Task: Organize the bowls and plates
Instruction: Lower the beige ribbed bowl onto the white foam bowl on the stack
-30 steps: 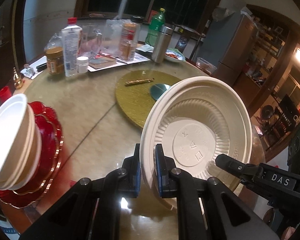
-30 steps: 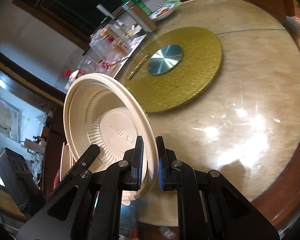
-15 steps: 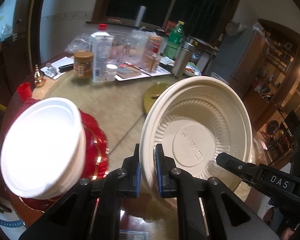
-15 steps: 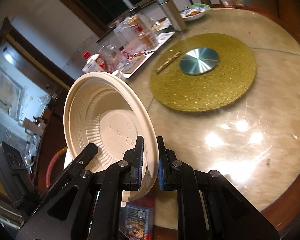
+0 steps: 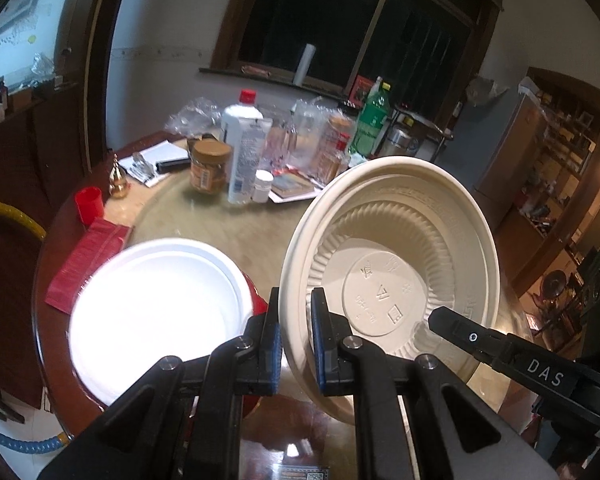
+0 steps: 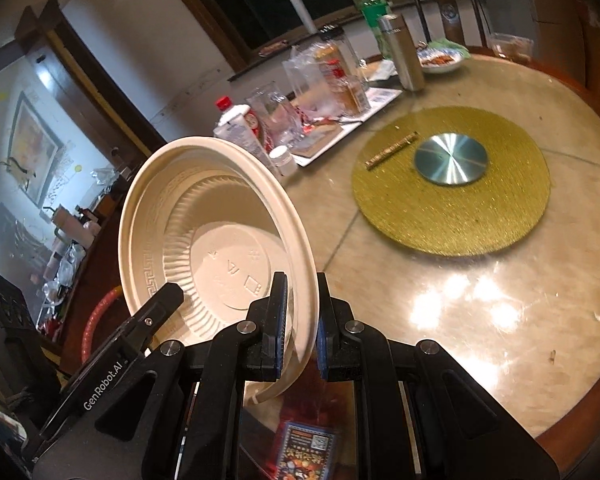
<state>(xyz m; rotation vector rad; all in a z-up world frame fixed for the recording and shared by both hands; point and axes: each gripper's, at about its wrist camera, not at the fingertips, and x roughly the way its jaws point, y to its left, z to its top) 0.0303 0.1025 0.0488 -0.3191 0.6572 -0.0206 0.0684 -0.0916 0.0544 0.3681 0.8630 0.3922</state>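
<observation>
Since a second ago, the left wrist view has been raised and turned, so that the white bowl stack (image 5: 156, 316) is now seen from above, mouth up, where earlier it was seen from the side on the red plates (image 5: 256, 300). A cream bowl (image 5: 392, 276) is held on edge in the air above the near part of the worktop (image 6: 460, 304). Its rim is clamped by the left tool (image 5: 296, 344) on one side and by the right tool (image 6: 302, 316) on the opposite side, each tool being closed on the rim.

It is judged that part of the sorting is done: white bowls are nested on the red plates at the worktop's near left edge. The cream bowl is not yet set down anywhere, and it is probably meant for that stack. Whether other plates or bowls are left to sort cannot be told; only a dish of food (image 6: 440, 60) is seen at the far side.
</observation>
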